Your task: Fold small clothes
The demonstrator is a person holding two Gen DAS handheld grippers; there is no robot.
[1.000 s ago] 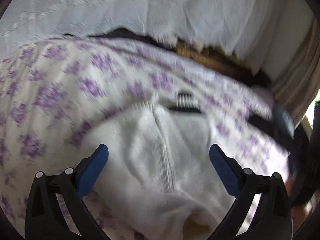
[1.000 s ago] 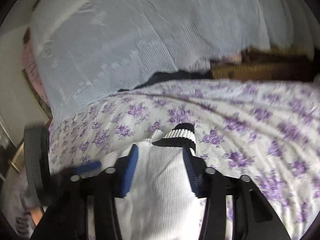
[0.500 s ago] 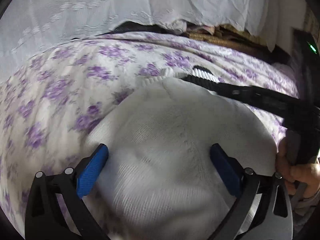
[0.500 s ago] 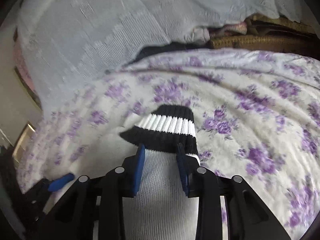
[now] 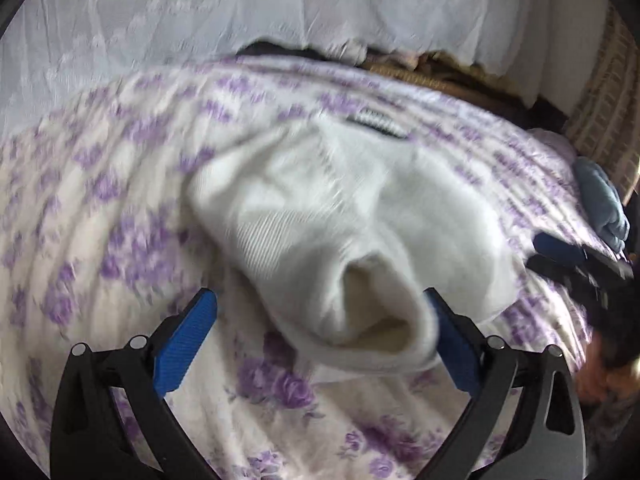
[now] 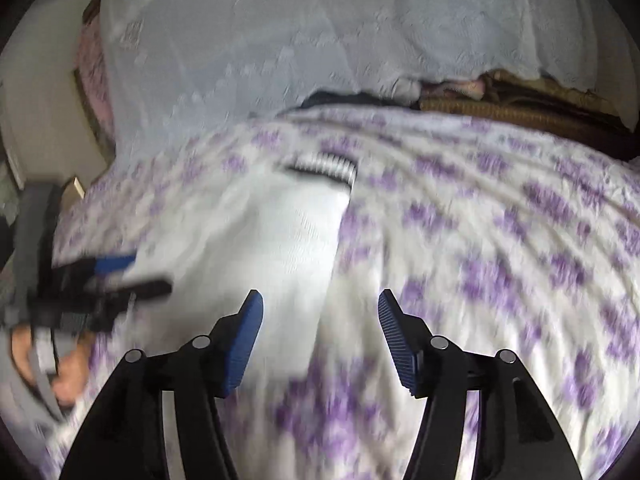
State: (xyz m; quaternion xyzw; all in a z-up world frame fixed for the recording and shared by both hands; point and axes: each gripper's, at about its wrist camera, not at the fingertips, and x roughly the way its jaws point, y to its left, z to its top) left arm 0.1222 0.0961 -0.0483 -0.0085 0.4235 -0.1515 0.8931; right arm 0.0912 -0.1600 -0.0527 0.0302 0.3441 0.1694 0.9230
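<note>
The white sock (image 5: 360, 216) lay on the purple-flowered bedspread (image 5: 100, 184), doubled over so that its open end bulged toward the left wrist camera and its black-and-white striped cuff (image 5: 378, 120) sat at the far side.

Left to right in the left wrist view: the left gripper (image 5: 320, 338) stood with its jaws spread wide. The left blue pad was clear of the fabric over bare bedspread; the right pad sat just beside the sock's bulging open end, and contact could not be confirmed. Nothing was pinched. At the right edge, the right gripper appeared blurred, beside the sock.

In the right wrist view, the left gripper and the hand (image 6: 60, 364) holding it appeared blurred at the left edge. The right gripper (image 6: 320, 338) was opening; the sock's right edge ran between its jaws, but neither pad pressed on it. The striped cuff (image 6: 324, 166) lay well ahead.

Step in hand, as judged: release after laying one fold. The sock appeared folded once but loose and puffed.

The next move would call for flattening the bulge or regripping one end for a second fold, with both pads closing on fabric only, not on the bedspread.
</note>
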